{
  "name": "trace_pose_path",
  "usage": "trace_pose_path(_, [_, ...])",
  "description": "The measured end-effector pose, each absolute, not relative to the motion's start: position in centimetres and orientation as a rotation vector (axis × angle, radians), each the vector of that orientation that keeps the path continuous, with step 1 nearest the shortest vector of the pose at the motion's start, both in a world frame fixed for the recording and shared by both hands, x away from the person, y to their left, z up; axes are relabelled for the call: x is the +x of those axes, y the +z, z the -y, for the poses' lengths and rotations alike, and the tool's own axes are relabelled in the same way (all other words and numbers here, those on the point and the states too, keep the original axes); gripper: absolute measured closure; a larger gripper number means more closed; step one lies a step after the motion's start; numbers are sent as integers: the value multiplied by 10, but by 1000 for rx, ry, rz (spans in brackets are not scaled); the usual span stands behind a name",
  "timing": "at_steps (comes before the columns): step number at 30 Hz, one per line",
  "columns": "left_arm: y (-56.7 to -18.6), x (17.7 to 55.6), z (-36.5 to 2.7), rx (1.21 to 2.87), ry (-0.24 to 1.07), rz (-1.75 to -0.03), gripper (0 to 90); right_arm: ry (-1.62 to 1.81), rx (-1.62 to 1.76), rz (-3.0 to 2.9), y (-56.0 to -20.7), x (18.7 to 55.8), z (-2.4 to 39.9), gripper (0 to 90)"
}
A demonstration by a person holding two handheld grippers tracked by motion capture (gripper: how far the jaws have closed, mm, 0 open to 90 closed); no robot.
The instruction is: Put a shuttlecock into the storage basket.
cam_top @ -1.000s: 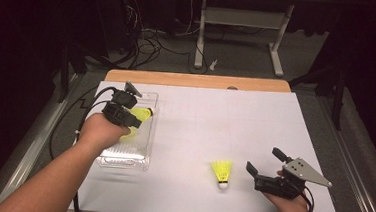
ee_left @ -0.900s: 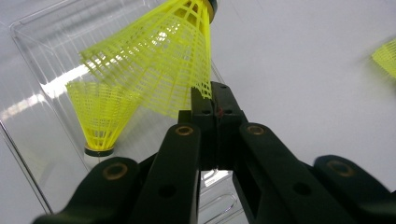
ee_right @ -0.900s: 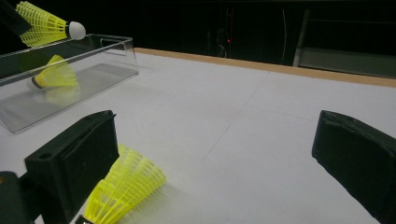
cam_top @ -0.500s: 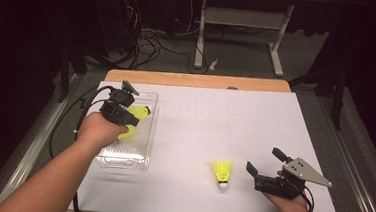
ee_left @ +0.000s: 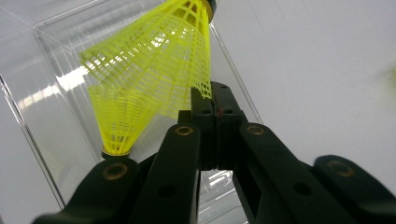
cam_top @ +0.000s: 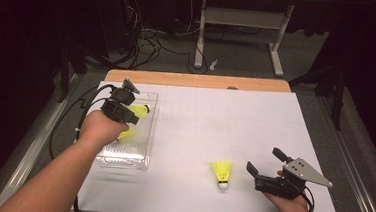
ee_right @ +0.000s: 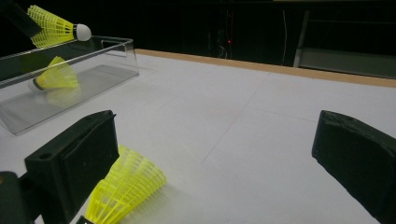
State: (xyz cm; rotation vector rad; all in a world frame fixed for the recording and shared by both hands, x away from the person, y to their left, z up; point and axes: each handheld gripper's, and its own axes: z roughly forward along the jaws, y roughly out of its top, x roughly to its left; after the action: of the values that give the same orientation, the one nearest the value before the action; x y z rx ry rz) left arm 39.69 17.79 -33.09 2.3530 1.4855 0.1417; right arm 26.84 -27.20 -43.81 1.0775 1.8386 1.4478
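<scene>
My left gripper (ee_left: 215, 100) is shut on the skirt edge of a yellow shuttlecock (ee_left: 159, 60), held over a clear plastic box (ee_left: 28, 126); its cork points away from me. A second yellow shuttlecock (ee_left: 119, 121) lies inside the box below it. In the high view the left gripper (cam_top: 125, 109) hovers over the box (cam_top: 122, 157) at the table's left. My right gripper (cam_top: 265, 161) rests open near the front right, just right of a third shuttlecock (cam_top: 221, 172) lying on the white table. That shuttlecock (ee_right: 126, 186) lies beside the left jaw, not between the pads.
The white sheet (cam_top: 215, 118) covers the table, with a wooden edge (cam_top: 198, 80) at the back. Beyond it stand a desk frame (cam_top: 242, 24) and loose cables (cam_top: 155, 38) on the floor. The left gripper's cable (cam_top: 83, 111) trails off the table's left side.
</scene>
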Motion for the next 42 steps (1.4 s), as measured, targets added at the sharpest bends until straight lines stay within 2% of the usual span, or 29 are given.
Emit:
trace_pose_path(17, [-349, 409, -166, 2381, 142, -1493, 900, 1455, 1078, -1833, -438, 268, 273, 11])
trace_pose_path(42, [-363, 421, -173, 2356, 168, -1566, 900, 1456, 1081, -1831, -438, 268, 274, 11])
